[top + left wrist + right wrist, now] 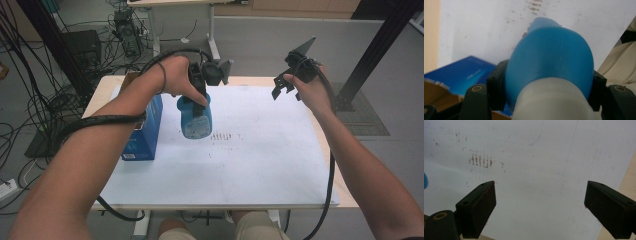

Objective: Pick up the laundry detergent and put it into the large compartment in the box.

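Left gripper [200,107] clamps the blue bottle [195,120] midair – smooth sides, could slip. Right gripper [285,90] open – 0 backup.

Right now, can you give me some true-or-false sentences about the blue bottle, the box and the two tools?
1. The left tool is shut on the blue plastic bottle with a white cap. True.
2. The right tool grips the bottle. False: its jaws stand wide apart over the white sheet, with nothing between them.
3. The bottle lies flat on the sheet. False: it hangs in the air, held from above.
4. A blue cardboard box stands at the left edge of the sheet. True.
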Demonstrator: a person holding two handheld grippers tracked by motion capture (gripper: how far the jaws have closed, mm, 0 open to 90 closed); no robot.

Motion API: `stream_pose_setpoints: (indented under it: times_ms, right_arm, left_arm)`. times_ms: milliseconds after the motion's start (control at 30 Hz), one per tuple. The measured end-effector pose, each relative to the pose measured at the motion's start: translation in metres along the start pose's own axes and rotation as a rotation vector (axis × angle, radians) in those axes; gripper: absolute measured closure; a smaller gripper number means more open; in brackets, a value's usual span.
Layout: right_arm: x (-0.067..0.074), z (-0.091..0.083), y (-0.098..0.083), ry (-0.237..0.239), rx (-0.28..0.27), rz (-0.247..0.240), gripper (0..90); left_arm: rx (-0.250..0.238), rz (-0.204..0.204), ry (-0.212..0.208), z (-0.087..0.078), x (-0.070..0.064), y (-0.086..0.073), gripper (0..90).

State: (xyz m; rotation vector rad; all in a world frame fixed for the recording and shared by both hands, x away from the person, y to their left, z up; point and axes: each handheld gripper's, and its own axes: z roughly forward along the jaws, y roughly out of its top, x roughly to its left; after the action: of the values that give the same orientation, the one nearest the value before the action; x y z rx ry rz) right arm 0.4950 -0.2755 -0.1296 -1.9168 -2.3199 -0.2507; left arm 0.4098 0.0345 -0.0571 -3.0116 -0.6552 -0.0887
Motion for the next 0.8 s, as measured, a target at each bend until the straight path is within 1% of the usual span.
stream_pose_setpoints:
  times_ms: [100, 133, 167, 200, 267, 333, 367, 433, 500, 633, 700, 800]
  right_arm:
    - [0.000, -0.001, -0.001, 0.006, -0.002, -0.004, 10.6]
    - [-0.001, -0.001, -0.001, 0.009, -0.003, -0.007, 10.6]
    - [0.001, -0.002, -0.001, 0.009, 0.000, -0.001, 10.6]
    - [0.000, -0.002, -0.002, 0.009, -0.003, -0.012, 10.6]
    - [-0.001, -0.003, -0.002, 0.009, -0.003, -0.015, 10.6]
    - [-0.001, -0.004, -0.003, 0.012, -0.005, -0.016, 10.6]
    - [-0.001, -0.004, -0.003, 0.014, -0.007, -0.014, 10.6]
    - [-0.004, -0.007, -0.005, 0.022, -0.013, -0.017, 10.6]
    - [-0.006, -0.009, -0.006, 0.026, -0.020, -0.016, 10.6]
    - [-0.011, -0.010, -0.007, 0.033, -0.019, -0.011, 10.6]
    - [-0.013, -0.011, -0.008, 0.033, -0.020, -0.009, 10.6]
    - [-0.013, -0.012, -0.007, 0.035, -0.018, -0.008, 10.6]
  left_arm:
    - [-0.014, -0.093, 0.010, -0.022, 0.007, -0.007, 36.3]
    - [-0.012, -0.115, 0.012, -0.028, 0.010, -0.007, 36.3]
    - [-0.029, -0.159, 0.018, -0.036, 0.013, -0.012, 36.3]
    - [-0.031, -0.188, 0.023, -0.044, 0.016, -0.014, 36.3]
    - [-0.041, -0.259, 0.038, -0.057, 0.021, -0.019, 36.4]
    - [-0.043, -0.318, 0.045, -0.068, 0.027, -0.024, 36.4]
    - [-0.048, -0.360, 0.050, -0.076, 0.032, -0.028, 36.4]
    - [-0.055, -0.403, 0.059, -0.088, 0.037, -0.034, 36.4]
    - [-0.067, -0.459, 0.070, -0.099, 0.041, -0.041, 36.4]
    - [-0.067, -0.572, 0.092, -0.119, 0.051, -0.055, 36.5]
    - [-0.053, -0.619, 0.099, -0.129, 0.057, -0.062, 36.5]
    - [-0.048, -0.712, 0.110, -0.143, 0.065, -0.076, 36.5]
